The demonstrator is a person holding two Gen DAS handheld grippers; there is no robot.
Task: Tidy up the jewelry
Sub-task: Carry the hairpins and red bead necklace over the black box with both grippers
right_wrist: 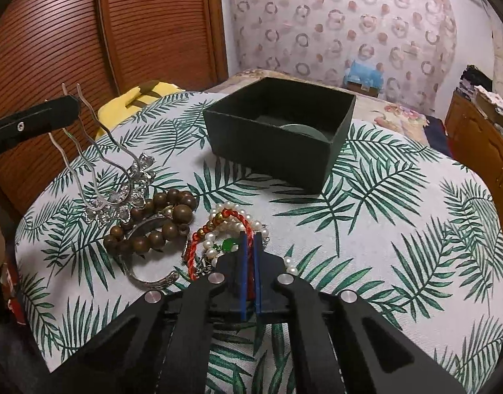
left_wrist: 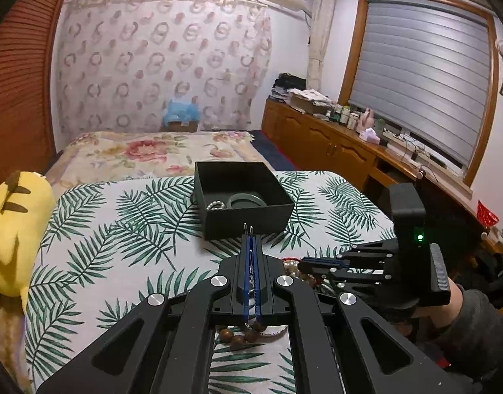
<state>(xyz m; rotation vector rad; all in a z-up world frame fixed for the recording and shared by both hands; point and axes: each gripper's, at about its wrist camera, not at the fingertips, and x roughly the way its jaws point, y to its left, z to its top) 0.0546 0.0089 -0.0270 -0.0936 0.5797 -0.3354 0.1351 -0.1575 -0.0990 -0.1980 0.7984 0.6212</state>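
Note:
My left gripper [left_wrist: 251, 239] is shut on the prongs of a silver hairpin [left_wrist: 248, 228]. In the right wrist view the hairpin [right_wrist: 97, 154] hangs from that gripper [right_wrist: 72, 106], its flower ornament low over the wooden bead bracelet [right_wrist: 166, 226]. My right gripper [right_wrist: 249, 246] is shut on a red cord bracelet [right_wrist: 194, 249] that lies tangled with a pearl strand [right_wrist: 225, 226]. A silver cuff [right_wrist: 149, 275] lies beside the beads. The dark open box [right_wrist: 267, 157] [left_wrist: 251, 223] stands behind, holding a green bangle [left_wrist: 244, 201] and a pearl bracelet [left_wrist: 215, 205].
All of this sits on a table with a leaf-print cloth [right_wrist: 399, 213]. A yellow plush toy [left_wrist: 18, 229] lies at its left edge, with a bed [left_wrist: 153, 154] behind. A wooden cabinet [left_wrist: 333, 138] runs along the right. A person's hand [left_wrist: 448, 302] holds the right gripper [left_wrist: 303, 264].

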